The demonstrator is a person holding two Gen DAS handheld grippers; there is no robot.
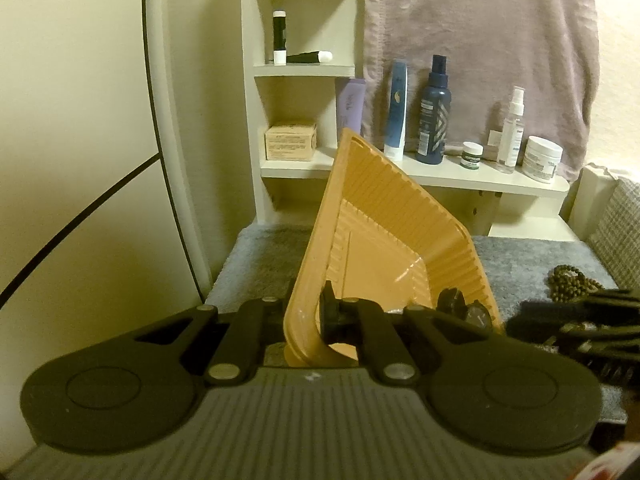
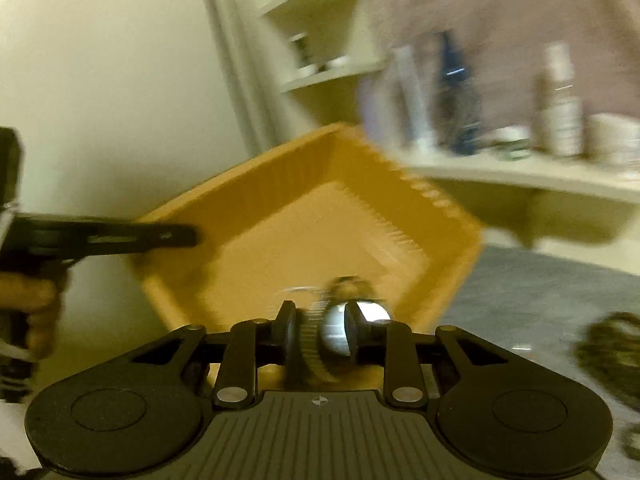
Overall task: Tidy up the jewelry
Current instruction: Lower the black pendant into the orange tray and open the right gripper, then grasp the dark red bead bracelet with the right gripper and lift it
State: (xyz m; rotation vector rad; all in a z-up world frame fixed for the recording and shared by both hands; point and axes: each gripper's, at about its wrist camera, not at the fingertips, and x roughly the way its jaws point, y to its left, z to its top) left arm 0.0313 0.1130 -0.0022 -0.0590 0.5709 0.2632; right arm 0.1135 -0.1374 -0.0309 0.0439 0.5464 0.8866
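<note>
Nearest to us, the left tongs (image 1: 306, 320) are pressed onto the near rim of an orange ribbed tray (image 1: 384, 216), one finger outside the wall and one inside, pinching it. The tray is tipped steeply, its open face turned to our right and its far corner pointing up toward the shelf. In the right wrist view the right tongs (image 2: 320, 330) pinch a wristwatch (image 2: 340, 326): a shiny round case between the pads, with a ribbed band curving down on the left side. That view is blurred, so we cannot read any dial. The watch sits at the tray's (image 2: 320, 216) near lower edge, over its open face, and we cannot tell whether the two touch. From this side the left tongs (image 2: 176, 236) reach in from the left onto the tray's rim.

Further right, a pile of dark brown beads (image 1: 572, 284) lies on the grey mat (image 1: 532, 256) covering the table.

Beyond stands a cream shelf (image 1: 460, 176) with a blue tube (image 1: 397, 110), a dark blue spray bottle (image 1: 434, 112), a clear spray bottle (image 1: 512, 130), a small jar (image 1: 472, 155) and a white tub (image 1: 541, 159). Their labels are too small to read. A printed cardboard box (image 1: 291, 142) is likewise illegible. A mauve towel (image 1: 480, 40) hangs behind.
</note>
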